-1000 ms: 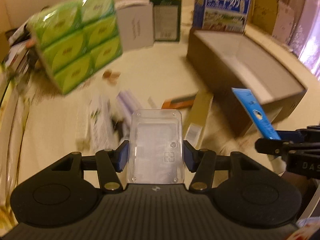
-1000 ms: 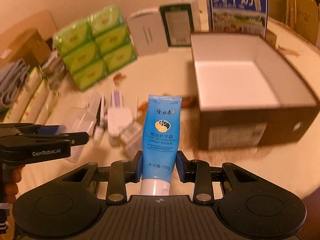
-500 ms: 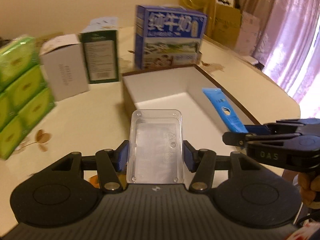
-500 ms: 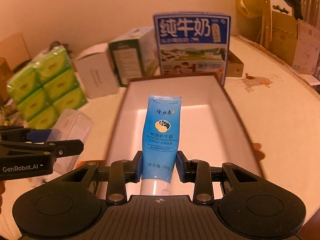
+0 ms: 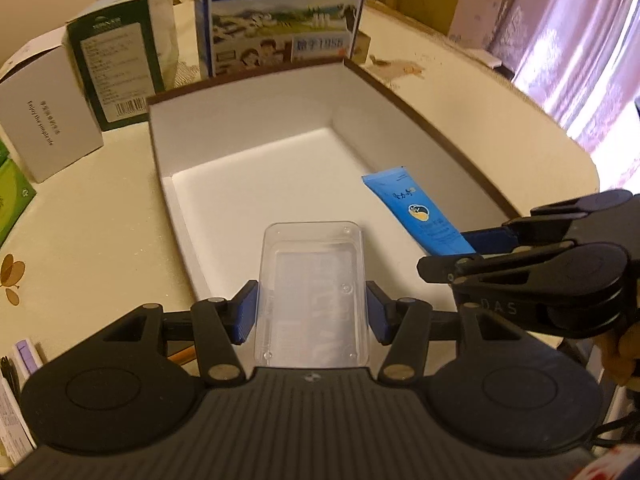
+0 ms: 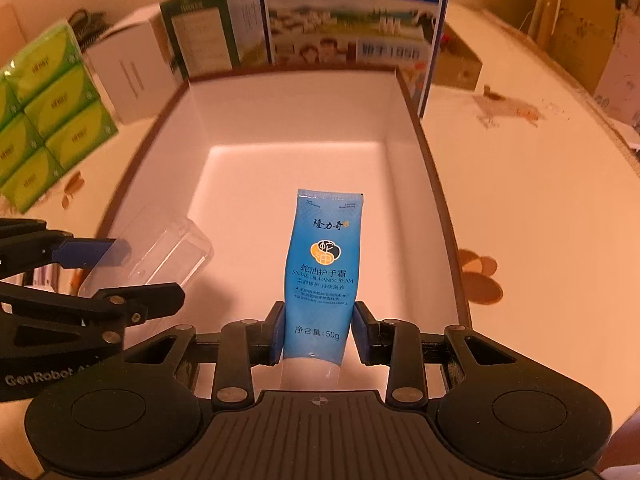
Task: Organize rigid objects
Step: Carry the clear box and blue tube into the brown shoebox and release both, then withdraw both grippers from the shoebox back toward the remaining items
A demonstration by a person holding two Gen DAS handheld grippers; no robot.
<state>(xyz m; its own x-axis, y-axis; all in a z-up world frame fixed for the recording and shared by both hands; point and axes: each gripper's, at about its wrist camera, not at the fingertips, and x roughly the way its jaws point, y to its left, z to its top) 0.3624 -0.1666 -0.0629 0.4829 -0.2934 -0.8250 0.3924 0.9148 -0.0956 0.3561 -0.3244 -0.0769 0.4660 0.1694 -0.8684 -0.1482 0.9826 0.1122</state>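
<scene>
My left gripper [image 5: 312, 312] is shut on a clear plastic case [image 5: 312, 292] and holds it over the near left part of the open brown box with a white inside [image 5: 256, 168]. My right gripper [image 6: 318, 330] is shut on a blue hand cream tube [image 6: 324, 264] and holds it over the near middle of the same box [image 6: 288, 128]. The tube also shows in the left wrist view [image 5: 416, 208], and the case in the right wrist view [image 6: 160, 252]. The box inside holds nothing else.
A blue milk carton [image 5: 280, 12] stands behind the box, with a green box [image 5: 120, 48] and a white box [image 5: 44, 116] to its left. Green tissue packs [image 6: 44, 116] stand further left. Small items [image 5: 20, 364] lie at the near left. Cardboard boxes [image 6: 580, 36] stand at the back right.
Both grippers have moved forward from the cluttered table area to above the open box, each still holding its object. The box now fills both views.
</scene>
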